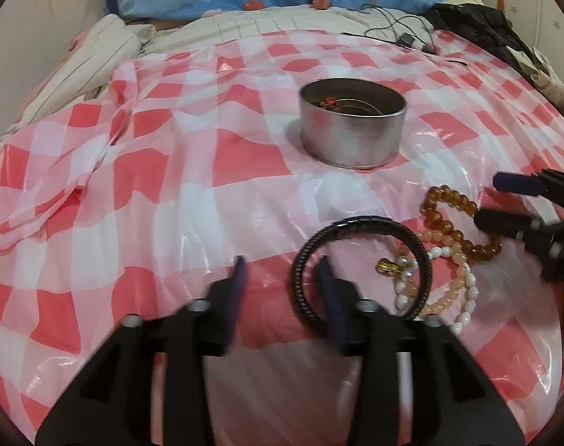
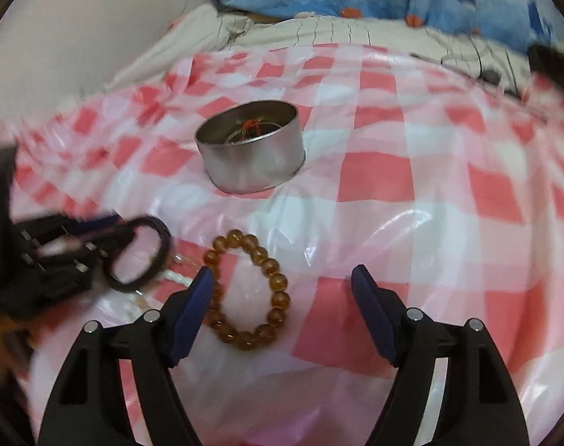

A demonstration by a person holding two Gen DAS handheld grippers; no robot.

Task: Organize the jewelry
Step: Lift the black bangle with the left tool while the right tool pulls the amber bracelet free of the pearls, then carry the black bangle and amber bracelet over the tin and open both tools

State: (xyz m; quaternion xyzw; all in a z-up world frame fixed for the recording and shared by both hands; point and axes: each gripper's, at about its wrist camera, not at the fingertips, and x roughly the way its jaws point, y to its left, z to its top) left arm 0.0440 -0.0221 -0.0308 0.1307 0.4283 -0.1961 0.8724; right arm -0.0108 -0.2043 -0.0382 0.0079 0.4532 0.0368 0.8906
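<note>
My left gripper has its jaws partly apart, straddling the near rim of the black bangle, lined up to pinch it. At my twelve o'clock sits the tin, the likely destination. My right gripper gapes wide over the amber bead bracelet, ready to close.

Soft indoor light, glare on the plastic cloth, blurred fisheye edges.
</note>
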